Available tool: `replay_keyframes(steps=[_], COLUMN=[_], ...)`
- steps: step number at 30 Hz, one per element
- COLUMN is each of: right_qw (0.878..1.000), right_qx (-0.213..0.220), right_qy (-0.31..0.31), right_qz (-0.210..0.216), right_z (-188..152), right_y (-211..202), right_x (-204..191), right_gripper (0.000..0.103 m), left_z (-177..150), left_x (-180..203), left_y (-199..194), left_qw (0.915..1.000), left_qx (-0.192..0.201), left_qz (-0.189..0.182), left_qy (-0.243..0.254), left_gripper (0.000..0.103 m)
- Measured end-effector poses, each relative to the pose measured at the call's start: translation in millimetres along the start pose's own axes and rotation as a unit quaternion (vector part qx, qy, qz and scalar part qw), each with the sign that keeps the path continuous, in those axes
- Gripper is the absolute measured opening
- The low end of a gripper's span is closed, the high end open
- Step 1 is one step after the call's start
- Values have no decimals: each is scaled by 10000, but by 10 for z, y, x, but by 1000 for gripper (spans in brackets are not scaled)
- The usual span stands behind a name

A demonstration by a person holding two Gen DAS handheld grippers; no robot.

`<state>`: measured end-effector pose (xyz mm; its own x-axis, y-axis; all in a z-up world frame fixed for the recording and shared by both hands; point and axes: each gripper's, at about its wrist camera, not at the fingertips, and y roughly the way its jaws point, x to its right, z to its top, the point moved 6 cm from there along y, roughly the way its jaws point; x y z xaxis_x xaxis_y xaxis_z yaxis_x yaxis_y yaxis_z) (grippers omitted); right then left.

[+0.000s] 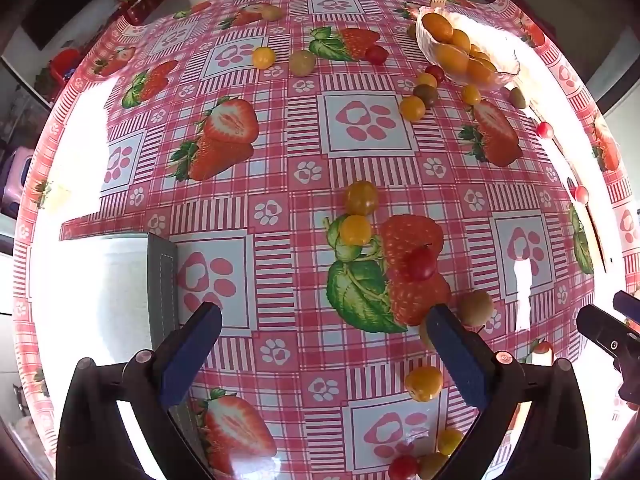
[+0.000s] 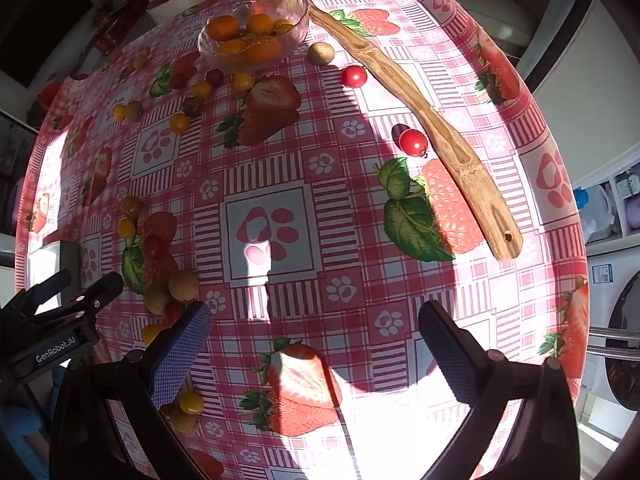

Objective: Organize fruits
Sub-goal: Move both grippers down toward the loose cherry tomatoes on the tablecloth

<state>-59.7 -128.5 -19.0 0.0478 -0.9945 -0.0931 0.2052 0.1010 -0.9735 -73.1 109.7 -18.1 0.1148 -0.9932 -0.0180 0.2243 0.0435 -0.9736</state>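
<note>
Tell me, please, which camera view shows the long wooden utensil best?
The right wrist view: the wooden utensil lies in full there, from beside the glass bowl to its holed end. The left wrist view hardly shows it in the glare.

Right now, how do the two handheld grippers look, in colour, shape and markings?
Both have glossy black bodies with two long fingers carrying blue textured pads. Small round screws sit near the finger bases. The left gripper, seen from the right wrist, bears white "GenRobot.AI" lettering. No cables or sleeves show on the right gripper.
</note>
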Motion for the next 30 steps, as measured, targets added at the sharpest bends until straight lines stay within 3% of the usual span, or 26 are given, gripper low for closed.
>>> replay_keyframes(steps=[15, 30], right_qw=[10000, 9992], right_qx=[6, 170], right_qy=[93, 355], right_qz=[-1, 75], right_z=[-52, 223], right_y=[44, 130], right_x=[34, 235], right_gripper=[103, 103], left_z=[63, 366], left_x=[-34, 32], left_y=[41, 229], left_qw=[10000, 9993], left_qx=[17, 162], left_qz=[69, 260], left_qy=[54, 225], left_gripper=[103, 103])
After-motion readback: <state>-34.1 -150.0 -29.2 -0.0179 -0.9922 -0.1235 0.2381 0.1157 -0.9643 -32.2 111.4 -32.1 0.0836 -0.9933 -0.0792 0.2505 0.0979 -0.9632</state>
